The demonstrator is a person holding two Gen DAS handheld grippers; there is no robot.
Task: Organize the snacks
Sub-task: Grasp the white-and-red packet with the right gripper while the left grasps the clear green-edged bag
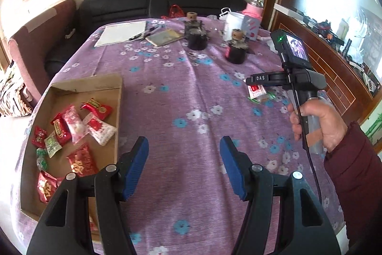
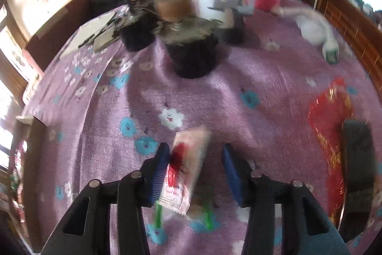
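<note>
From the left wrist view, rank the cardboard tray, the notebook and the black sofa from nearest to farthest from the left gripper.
1. Cardboard tray, just left of the left gripper.
2. Notebook, far part of the table.
3. Black sofa, beyond the table by the wall.

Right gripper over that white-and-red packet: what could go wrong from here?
1. The right gripper is open; only one pad seems to touch the white-and-red snack packet, so closing may push it askew.
2. A green-wrapped snack lies underneath and might get pinched too.
3. The view is blurred, so alignment is uncertain.

R claw (image 2: 193, 171), snack packet (image 2: 188, 159) btwn pads
</note>
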